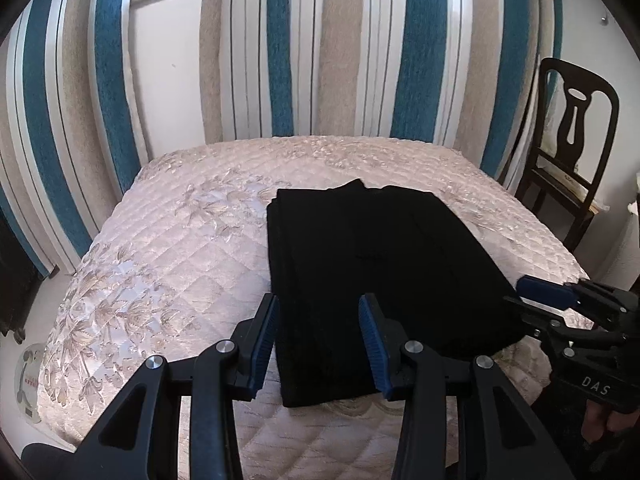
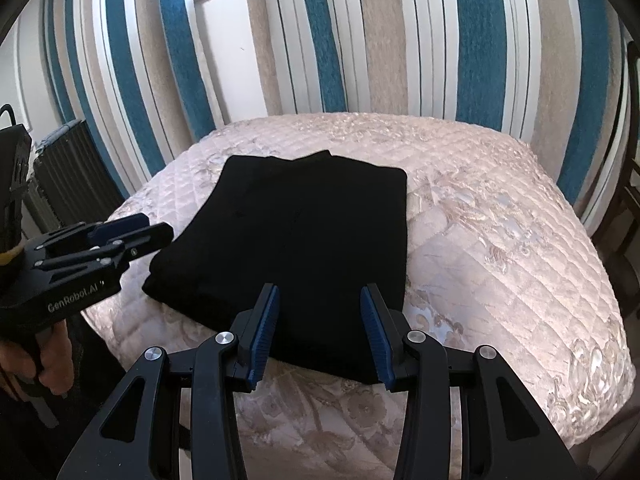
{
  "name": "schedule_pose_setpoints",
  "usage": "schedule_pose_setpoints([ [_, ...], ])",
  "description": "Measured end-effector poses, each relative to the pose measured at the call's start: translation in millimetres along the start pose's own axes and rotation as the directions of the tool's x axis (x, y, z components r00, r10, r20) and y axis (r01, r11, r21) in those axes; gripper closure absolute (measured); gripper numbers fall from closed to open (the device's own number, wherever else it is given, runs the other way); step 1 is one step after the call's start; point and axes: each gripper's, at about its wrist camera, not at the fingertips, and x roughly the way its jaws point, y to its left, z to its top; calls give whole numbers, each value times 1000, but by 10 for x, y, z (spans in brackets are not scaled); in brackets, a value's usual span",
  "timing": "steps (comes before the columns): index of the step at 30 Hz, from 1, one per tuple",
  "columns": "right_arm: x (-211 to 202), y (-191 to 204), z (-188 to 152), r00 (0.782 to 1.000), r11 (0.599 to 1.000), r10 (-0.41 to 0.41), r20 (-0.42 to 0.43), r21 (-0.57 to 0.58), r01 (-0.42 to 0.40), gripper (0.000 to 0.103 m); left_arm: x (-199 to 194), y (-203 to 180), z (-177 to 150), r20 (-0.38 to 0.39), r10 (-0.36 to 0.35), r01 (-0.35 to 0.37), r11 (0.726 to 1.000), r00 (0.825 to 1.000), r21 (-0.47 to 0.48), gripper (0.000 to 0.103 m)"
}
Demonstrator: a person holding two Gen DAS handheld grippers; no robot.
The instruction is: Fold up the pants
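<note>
Item 1, my left tool (image 1: 319, 304): black frame, blue ribbed pads, jaws spread apart and holding nothing. It hangs just above the near edge of the pants.

Item 2, my right tool (image 2: 320, 294): same build, jaws likewise spread and empty, poised over the near edge of the same garment. From the left wrist view it enters at the right, its blue pad beside the pants' right edge.

Item 3, pants (image 1: 376, 264): black, matte cloth, folded into a flat rectangular stack with layered edges showing along the far left corner. They lie directly ahead of both tools, running away from the near edge of the bed, apart from either set of pads as far as I can tell.

Item 4, bed (image 1: 168, 240): carries the pants. Pale pink quilted cover, satin sheen, diamond stitching with raised floral patterns left of my left tool and right of my right tool.

Item 5, scale (image 1: 30, 380): round, glassy, on the floor low to the left of my left tool.

Item 6, chair (image 1: 568, 152): dark wood, carved back, beyond the bed's right side.

Item 7, radiator (image 2: 68, 176): dark, ribbed, far left of my right tool.

Item 8, curtains (image 1: 280, 48): farthest back, vertical stripes of teal, beige and white, textured weave.
</note>
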Motion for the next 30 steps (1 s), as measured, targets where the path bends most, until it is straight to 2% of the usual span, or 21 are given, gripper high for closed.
schedule_pose_setpoints([
  [3,75,40,-30,1000,1000,15,-20,-4,-15,60,87,-19,-61,-26,9,-8,1000,1000,17,58],
  [5,155,79,-77,999,1000,-5,-45,-29,4,60,153,-4,-125,-51,8,-7,1000,999,11,57],
  [10,169,93,-97,999,998,-17,-46,-55,14,60,157,12,-170,-45,-2,2,1000,999,2,57],
  [21,18,-64,-11,997,999,21,-71,28,-19,60,49,68,-81,-84,-5,3,1000,996,-21,58],
  [30,-8,-274,77,996,993,35,-80,113,-26,60,30,110,36,-84,-19,16,999,996,-42,58],
])
